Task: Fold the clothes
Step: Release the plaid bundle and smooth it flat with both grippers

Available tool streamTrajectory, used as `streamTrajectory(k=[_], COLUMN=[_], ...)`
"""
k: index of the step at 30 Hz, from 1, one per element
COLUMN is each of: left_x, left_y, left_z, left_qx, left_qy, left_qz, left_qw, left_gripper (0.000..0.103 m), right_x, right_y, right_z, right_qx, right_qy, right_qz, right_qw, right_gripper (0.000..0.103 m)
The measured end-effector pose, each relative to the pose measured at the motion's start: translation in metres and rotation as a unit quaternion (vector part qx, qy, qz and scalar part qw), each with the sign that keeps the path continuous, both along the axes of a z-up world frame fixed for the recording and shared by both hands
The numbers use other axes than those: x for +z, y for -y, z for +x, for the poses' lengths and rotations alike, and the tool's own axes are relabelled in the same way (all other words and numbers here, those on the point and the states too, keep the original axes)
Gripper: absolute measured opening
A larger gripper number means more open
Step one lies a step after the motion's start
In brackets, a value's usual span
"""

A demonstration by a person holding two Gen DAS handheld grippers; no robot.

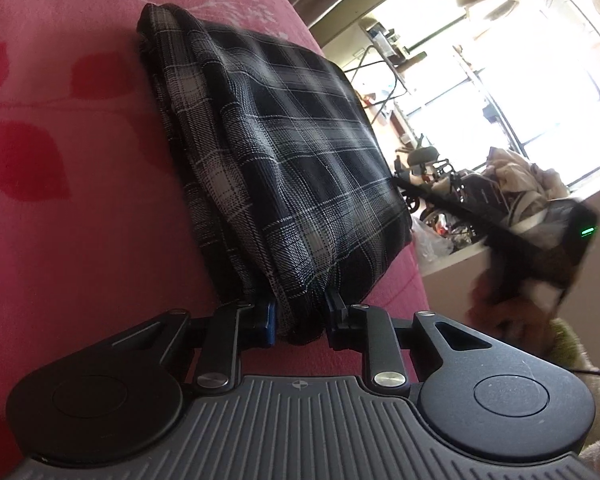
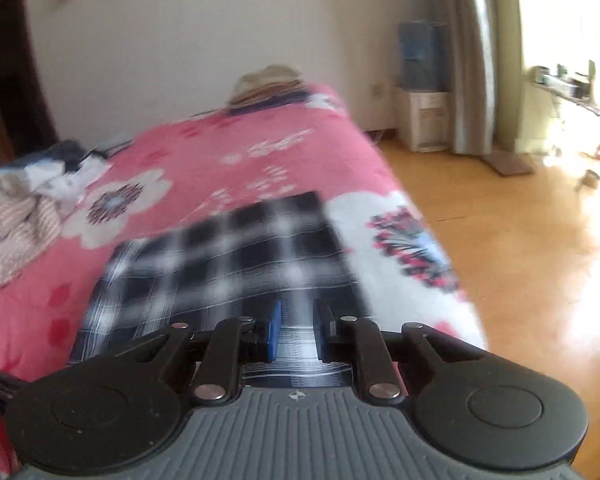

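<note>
A black-and-white plaid garment (image 1: 292, 140) lies folded into a thick rectangle on a pink flowered bed cover (image 1: 80, 200). My left gripper (image 1: 302, 318) is shut on its near corner, and bunched cloth fills the gap between the blue pads. The right wrist view is blurred. In it the same plaid garment (image 2: 228, 252) stretches away from my right gripper (image 2: 298, 332). That gripper's pads stand close together with the near edge of the cloth between them. The garment lies near the bed's right edge.
A heap of other clothes (image 2: 16, 208) sits on the bed at the left and a hat (image 2: 268, 84) at its far end. Wooden floor (image 2: 500, 220) runs along the right, with a water dispenser (image 2: 420, 92) by the wall. A blurred hand with a dark device (image 1: 572, 232) is at the right.
</note>
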State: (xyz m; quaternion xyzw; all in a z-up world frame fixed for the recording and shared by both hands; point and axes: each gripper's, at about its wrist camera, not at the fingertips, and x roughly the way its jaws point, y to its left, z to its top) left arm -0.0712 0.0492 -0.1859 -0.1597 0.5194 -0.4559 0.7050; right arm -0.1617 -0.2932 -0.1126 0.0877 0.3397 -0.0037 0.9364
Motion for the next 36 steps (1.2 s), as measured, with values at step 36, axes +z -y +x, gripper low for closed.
streamTrajectory(k=[36], left_x=[0.038], left_y=[0.047], left_z=[0.084], left_qx=[0.109], left_qy=[0.2], left_qz=[0.069], left_qw=[0.9714], left_gripper=[0.049], right_x=[-0.031], right_y=[0.008], right_z=[-0.009], right_qx=[-0.035], right_qy=[0.012], right_qz=[0.027], right_qw=[0.999], right_gripper=[0.046])
